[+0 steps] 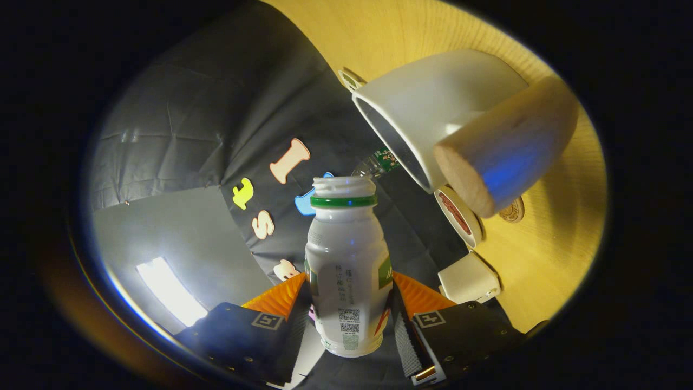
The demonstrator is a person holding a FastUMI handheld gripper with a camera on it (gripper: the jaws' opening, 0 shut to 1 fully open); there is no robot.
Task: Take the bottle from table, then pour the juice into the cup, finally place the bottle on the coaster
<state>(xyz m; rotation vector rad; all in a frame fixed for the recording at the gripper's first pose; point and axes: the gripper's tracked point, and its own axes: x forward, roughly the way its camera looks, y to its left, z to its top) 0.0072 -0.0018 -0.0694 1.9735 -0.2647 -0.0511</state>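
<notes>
Gripping one bottle [347, 265] | tongs [349, 319] clamped on it | one cup [433, 108] beyond

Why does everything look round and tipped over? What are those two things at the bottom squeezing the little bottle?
A person holds a grabbing tool, and a camera rides on it, looking forward along its two arms. Its lens bends everything into a round view. The tool is tilted, so the room looks tipped too. The tongs are the two arms at the bottom. They press on both sides of a small white bottle with a green ring and no cap on. Beyond the bottle lies a wooden table. On it stands a white cup with a thick pale handle, its open mouth facing the bottle. Near the cup there is a small round coaster, mostly hidden behind the handle.
</notes>
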